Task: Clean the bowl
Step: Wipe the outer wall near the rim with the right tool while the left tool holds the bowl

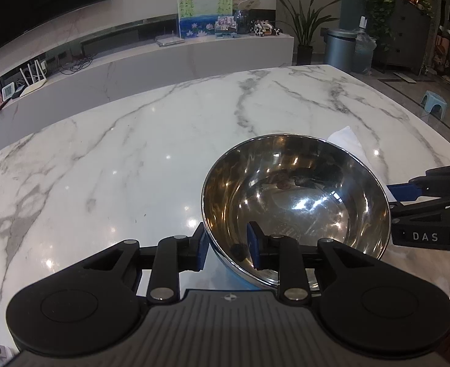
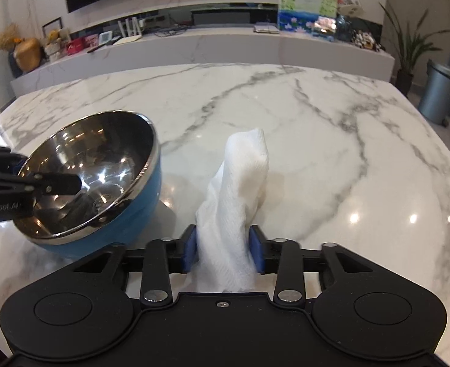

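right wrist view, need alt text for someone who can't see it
The right gripper pinches a white cloth that sticks up above a marble table. To its left, the left gripper clamps the rim of a tilted steel bowl with a blue outside.

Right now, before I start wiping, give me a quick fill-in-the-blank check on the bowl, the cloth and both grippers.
1. The left gripper grips the bowl by its ____.
2. The right gripper is shut on a white ____.
3. The outside of the bowl is ____, the inside shiny metal.
4. The bowl sits tilted over the ____ table.

Missing words: rim; cloth; blue; marble
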Available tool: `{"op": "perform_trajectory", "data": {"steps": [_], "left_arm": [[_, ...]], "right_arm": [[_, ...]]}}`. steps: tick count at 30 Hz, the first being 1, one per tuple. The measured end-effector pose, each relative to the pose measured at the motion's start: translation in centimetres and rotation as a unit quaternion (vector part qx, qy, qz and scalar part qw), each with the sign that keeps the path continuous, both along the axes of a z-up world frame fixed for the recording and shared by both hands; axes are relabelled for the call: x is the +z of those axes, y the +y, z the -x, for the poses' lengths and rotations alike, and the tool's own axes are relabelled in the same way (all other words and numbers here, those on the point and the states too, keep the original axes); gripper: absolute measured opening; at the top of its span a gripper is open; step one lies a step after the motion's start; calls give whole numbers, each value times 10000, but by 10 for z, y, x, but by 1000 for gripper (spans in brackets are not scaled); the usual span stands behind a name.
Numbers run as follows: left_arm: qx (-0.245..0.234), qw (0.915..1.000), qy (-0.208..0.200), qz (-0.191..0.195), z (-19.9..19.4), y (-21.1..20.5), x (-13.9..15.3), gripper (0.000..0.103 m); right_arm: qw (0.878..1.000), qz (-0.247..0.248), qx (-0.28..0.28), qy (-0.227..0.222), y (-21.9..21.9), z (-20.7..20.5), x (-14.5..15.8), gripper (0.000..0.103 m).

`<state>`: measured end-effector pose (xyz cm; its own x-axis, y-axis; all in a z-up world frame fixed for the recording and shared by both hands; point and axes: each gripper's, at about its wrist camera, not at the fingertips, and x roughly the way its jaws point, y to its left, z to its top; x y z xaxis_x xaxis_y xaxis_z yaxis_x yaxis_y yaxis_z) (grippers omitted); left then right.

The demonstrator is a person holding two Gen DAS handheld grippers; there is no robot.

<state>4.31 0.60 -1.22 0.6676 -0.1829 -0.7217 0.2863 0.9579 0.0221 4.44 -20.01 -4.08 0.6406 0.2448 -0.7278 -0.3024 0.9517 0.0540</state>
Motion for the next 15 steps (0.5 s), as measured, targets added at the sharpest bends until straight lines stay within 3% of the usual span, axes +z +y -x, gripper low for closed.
{"op": "perform_trajectory", "data": {"steps": [10,15], "left_arm": [[-12,10000,9,-22,0,0,1,25],[-6,10000,18,-38,-1,-2,1,25]], "right_arm": [[9968,-232,336,-683,0,11,26,19],[9958,-142,618,-663,8,13,27,19]]}}
